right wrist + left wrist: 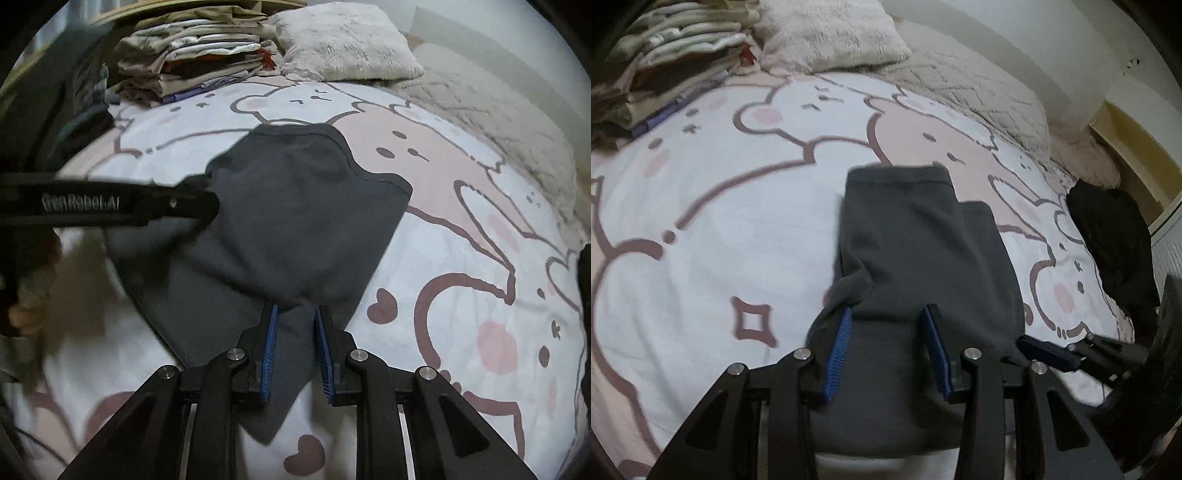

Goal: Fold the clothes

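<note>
A dark grey garment (pixel 916 254) lies partly folded on the cartoon-print bedsheet (pixel 720 206). My left gripper (pixel 888 314) is over its near edge with the jaws apart and cloth between the blue pads (pixel 838 347). In the right wrist view the garment (pixel 295 221) spreads out ahead. My right gripper (pixel 295 310) has a bunched corner of it between its blue pads (pixel 271 350). The left gripper's black body (pixel 110 206) reaches in from the left onto the garment's left edge. The right gripper's tip (pixel 1049 350) shows at the garment's right edge.
A stack of folded clothes (pixel 195 55) stands at the far left of the bed beside a fluffy pillow (pixel 343 40). A beige quilted blanket (pixel 979 92) lies along the far right. A black garment (pixel 1115 243) lies at the bed's right edge.
</note>
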### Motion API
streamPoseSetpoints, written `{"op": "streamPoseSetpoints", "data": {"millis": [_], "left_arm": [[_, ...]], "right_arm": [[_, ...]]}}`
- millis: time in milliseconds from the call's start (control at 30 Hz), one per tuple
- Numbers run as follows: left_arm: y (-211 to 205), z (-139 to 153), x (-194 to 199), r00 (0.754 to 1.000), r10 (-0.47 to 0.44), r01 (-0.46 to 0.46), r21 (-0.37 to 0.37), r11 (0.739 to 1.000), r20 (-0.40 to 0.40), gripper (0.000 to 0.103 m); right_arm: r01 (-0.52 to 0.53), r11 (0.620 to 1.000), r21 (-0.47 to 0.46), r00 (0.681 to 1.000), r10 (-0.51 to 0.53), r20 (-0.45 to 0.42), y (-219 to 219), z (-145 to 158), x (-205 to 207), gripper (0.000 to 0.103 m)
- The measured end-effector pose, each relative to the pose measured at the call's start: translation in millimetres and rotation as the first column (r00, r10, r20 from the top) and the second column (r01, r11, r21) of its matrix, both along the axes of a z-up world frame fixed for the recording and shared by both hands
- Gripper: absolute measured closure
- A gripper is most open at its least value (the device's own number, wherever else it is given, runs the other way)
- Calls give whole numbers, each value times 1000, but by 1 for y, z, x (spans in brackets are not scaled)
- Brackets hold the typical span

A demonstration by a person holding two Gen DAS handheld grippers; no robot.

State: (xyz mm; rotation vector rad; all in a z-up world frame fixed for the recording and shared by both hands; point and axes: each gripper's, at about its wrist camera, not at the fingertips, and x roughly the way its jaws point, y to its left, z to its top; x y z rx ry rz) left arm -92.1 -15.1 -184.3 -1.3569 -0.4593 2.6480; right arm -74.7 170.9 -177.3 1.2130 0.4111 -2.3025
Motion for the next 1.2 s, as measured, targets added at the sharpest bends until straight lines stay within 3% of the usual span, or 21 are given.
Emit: {"op": "streamPoseSetpoints", "data": {"millis": [67,133,233,333,433,500,600,700,833,900,1000,1100,1200], "left_arm": [[-4,12,8,999,14,-15,-39,999,-41,62],[-7,25,16,997,14,-18,-46,999,-79,62],[-6,39,28,992,16,-23,-54,998,-125,62],[3,43,39,989,-7,-1,-56,998,-150,62],[13,34,43,989,-22,10,-84,996,-143,62],[16,20,42,994,-17,5,-111,994,-105,62],[14,-6,35,999,19,-24,-164,986,-33,62],[8,-13,31,999,24,-28,-137,990,-32,59],[6,-14,31,999,20,-23,-122,992,-28,58],[5,-9,32,1000,18,-21,-122,992,-26,58],[4,2,35,1000,12,-16,-134,991,-27,58],[3,17,48,997,-5,-9,-187,982,-76,58],[9,23,62,991,-54,15,-300,954,-121,58]], "right_arm": [[-13,995,-98,999,17,39,6,18,-6,82],[-17,978,-208,1000,19,10,12,44,-10,82],[20,972,-235,1000,-20,4,8,56,-23,82],[32,981,-191,999,-25,41,-4,37,-32,82],[43,998,-49,995,-38,89,-16,-4,-36,83],[56,994,-89,996,-50,72,-12,-12,-35,82],[83,992,-97,991,-72,115,-10,-9,-40,82],[94,993,-69,990,-85,115,-14,10,-35,82],[-27,996,-84,1000,28,11,-24,37,-4,82],[-88,996,6,996,88,-9,-34,26,12,82],[-93,992,82,996,93,-1,-33,-2,21,82],[-98,992,85,994,100,-31,-33,-5,24,81],[-98,992,79,995,100,-26,-32,-4,22,81]]}}
